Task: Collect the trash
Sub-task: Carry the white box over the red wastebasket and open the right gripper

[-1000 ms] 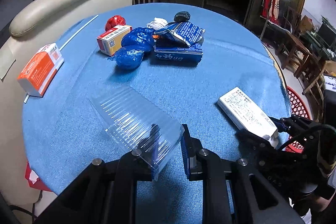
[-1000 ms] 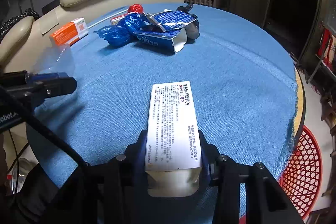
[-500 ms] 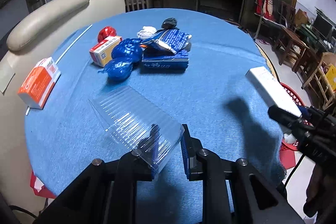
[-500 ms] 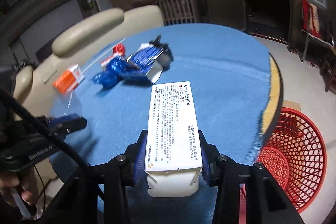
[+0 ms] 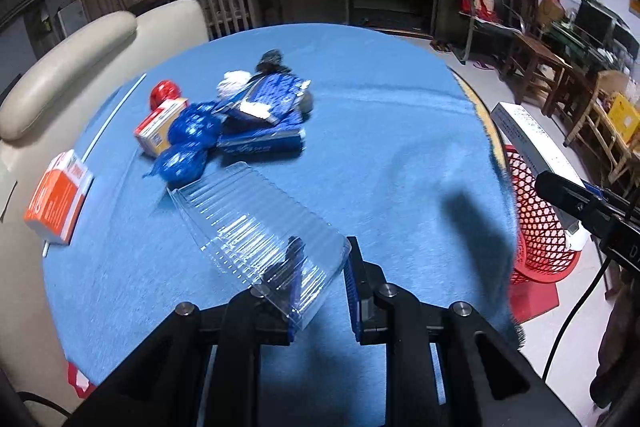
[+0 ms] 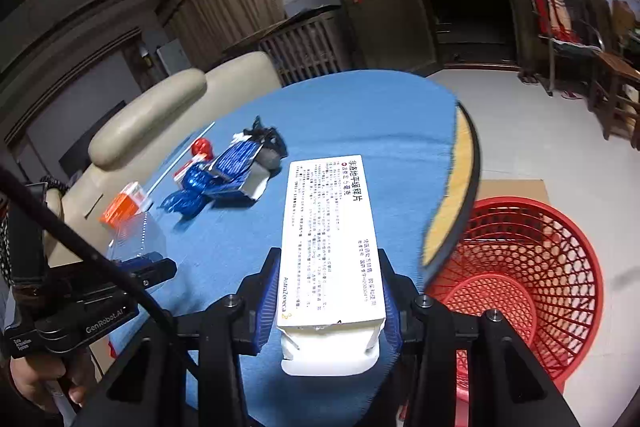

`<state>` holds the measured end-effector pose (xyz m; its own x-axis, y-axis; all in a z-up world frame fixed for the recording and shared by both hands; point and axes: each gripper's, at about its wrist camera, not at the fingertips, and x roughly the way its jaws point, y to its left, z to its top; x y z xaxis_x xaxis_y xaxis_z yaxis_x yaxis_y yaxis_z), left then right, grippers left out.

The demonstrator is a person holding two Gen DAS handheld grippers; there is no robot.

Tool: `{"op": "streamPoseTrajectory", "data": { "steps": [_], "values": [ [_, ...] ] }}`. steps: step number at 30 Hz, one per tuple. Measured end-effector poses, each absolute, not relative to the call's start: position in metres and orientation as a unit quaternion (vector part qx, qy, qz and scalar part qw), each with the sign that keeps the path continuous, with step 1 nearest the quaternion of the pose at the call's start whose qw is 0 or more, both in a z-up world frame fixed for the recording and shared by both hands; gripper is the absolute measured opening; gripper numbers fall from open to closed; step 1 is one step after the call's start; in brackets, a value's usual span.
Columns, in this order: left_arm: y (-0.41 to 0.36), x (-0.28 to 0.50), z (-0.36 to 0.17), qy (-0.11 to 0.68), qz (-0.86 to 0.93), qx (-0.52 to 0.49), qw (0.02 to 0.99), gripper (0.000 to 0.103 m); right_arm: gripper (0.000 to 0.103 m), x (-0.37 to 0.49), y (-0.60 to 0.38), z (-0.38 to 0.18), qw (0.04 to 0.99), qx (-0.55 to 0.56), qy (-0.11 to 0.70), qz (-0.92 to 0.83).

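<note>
Past the right edge of the round blue-clothed table (image 6: 360, 115) the red mesh plastic basket (image 6: 532, 267) sits partly hidden, the right gripper (image 6: 329, 289) clamping a white printed carton (image 6: 330, 231) beside it, while the left gripper (image 5: 320, 281) pinches the ribbed clear plastic tray (image 5: 256, 219), one finger blurred behind it.

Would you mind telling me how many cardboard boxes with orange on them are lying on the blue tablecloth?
2. An orange-and-white box lies at the cloth's left edge by the sofa. A smaller white-and-orange box sits against the blue wrappers in the pile, which may hide more.
</note>
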<state>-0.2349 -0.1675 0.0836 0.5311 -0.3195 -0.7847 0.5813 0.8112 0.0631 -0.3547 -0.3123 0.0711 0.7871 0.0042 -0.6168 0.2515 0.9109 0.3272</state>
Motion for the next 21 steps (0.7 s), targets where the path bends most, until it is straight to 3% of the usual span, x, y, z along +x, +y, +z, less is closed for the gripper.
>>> {"op": "streamPoseTrajectory", "data": {
  "steps": [21],
  "values": [
    [-0.246,-0.266,0.092,0.384,-0.321,0.203,0.842,0.021,0.046,-0.433,-0.403,0.058,0.905,0.26,0.288,-0.175]
  ]
}}
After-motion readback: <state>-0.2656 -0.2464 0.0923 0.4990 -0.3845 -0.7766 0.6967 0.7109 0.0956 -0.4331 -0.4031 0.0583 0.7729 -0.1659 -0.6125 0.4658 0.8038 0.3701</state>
